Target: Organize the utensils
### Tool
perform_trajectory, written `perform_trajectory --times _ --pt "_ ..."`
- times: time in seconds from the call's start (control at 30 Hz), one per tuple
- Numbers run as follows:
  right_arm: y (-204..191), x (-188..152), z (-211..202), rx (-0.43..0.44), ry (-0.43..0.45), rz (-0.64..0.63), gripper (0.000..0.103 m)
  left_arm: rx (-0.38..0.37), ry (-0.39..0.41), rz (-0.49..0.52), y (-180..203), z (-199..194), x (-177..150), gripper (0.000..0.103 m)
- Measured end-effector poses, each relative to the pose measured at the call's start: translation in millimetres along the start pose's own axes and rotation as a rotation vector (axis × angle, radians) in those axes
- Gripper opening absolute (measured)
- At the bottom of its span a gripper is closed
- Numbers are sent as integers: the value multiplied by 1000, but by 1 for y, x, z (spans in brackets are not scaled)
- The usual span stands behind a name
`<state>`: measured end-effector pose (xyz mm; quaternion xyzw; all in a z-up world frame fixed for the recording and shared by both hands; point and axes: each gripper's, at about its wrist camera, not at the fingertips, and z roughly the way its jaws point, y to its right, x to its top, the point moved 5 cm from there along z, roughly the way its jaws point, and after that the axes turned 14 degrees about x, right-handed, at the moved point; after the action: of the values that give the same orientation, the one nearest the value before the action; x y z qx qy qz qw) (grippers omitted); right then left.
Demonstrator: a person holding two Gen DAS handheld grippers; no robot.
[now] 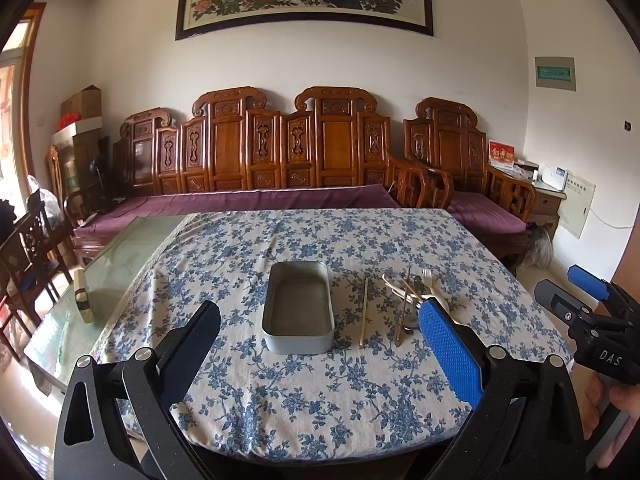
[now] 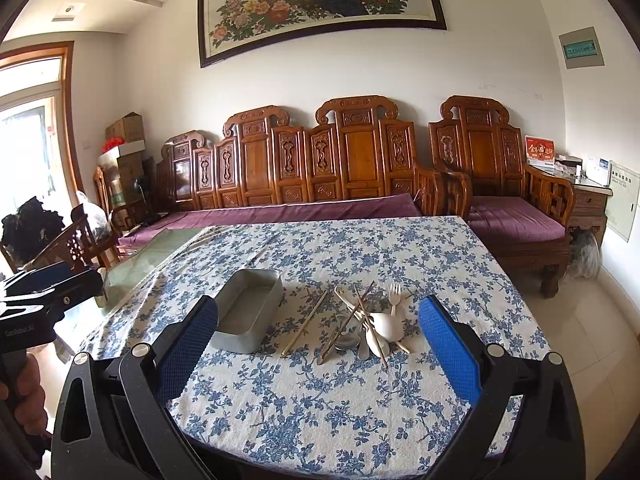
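An empty grey metal tin (image 1: 298, 312) (image 2: 248, 310) stands on the blue-flowered tablecloth (image 1: 320, 392) (image 2: 320, 400). Right of it lies a single pale chopstick (image 1: 364, 312) (image 2: 305, 323). Further right is a heap of utensils (image 1: 412, 300) (image 2: 368, 324): chopsticks, metal spoons, a white spoon (image 2: 385, 325) and a white fork (image 2: 394, 296). My left gripper (image 1: 320, 336) hovers open above the table's near edge, facing the tin. My right gripper (image 2: 320, 332) is open too, facing the heap; it also shows at the right edge of the left wrist view (image 1: 576, 292). Neither holds anything.
The table's left part is bare glass (image 1: 120, 256), with a small beige object (image 1: 83, 296) on it. A carved wooden sofa with purple cushions (image 1: 260, 200) stands behind the table, an armchair (image 2: 516, 216) to the right. A wooden chair (image 1: 28, 248) stands at the left.
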<state>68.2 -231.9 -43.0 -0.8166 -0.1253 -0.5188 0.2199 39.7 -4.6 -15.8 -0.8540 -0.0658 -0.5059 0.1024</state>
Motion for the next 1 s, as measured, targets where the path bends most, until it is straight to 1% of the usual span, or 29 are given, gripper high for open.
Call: perform_trajectory --times 1.0 --pt "0 1 -1 1 2 2 100 -6 7 10 5 -5 1 97"
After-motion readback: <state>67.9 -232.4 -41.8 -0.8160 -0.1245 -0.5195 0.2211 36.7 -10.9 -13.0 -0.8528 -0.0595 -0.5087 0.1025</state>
